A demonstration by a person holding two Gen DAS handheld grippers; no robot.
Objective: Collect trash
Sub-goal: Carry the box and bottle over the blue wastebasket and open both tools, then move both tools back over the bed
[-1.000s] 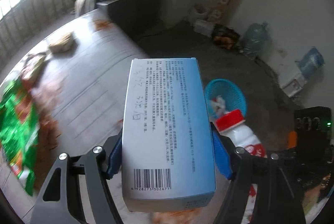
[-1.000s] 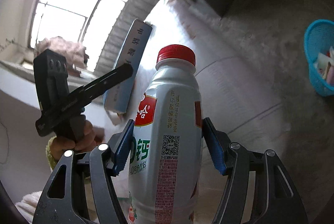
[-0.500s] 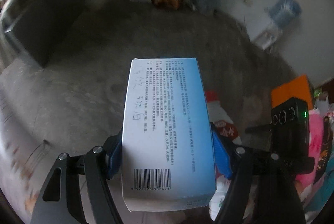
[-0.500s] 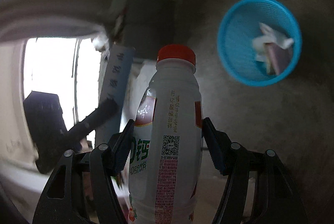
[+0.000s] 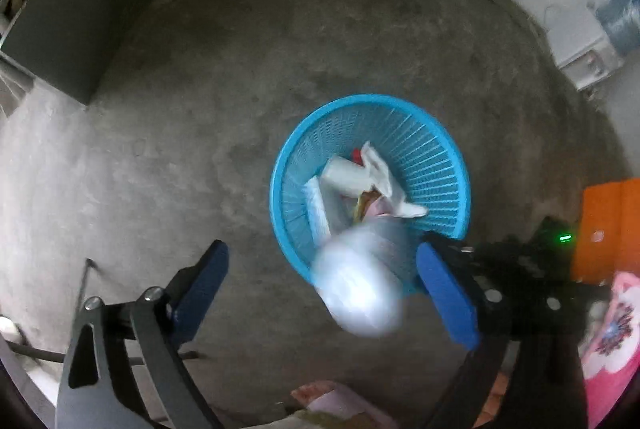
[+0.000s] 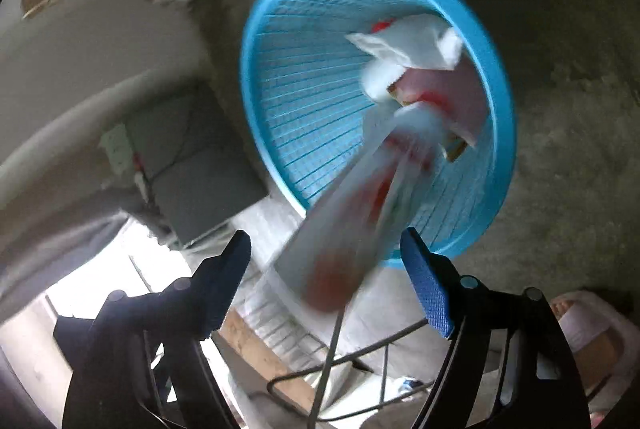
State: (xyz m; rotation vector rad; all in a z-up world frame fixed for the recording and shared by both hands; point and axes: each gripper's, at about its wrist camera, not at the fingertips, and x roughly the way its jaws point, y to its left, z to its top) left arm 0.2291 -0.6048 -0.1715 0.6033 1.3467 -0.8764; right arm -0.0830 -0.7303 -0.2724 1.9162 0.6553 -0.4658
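Left wrist: jaws just opened, box (image 5: 360, 293) dropping free.

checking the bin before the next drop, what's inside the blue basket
In the blue basket: crumpled white paper, a white bottle with a red cap, and a flat white pack. The blurred falling box covers its near rim; the bottom is hidden.

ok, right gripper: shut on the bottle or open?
Open. The right gripper has just been opening; its blue pads stand clear of the blurred bottle, which is dropping between them toward the blue basket.
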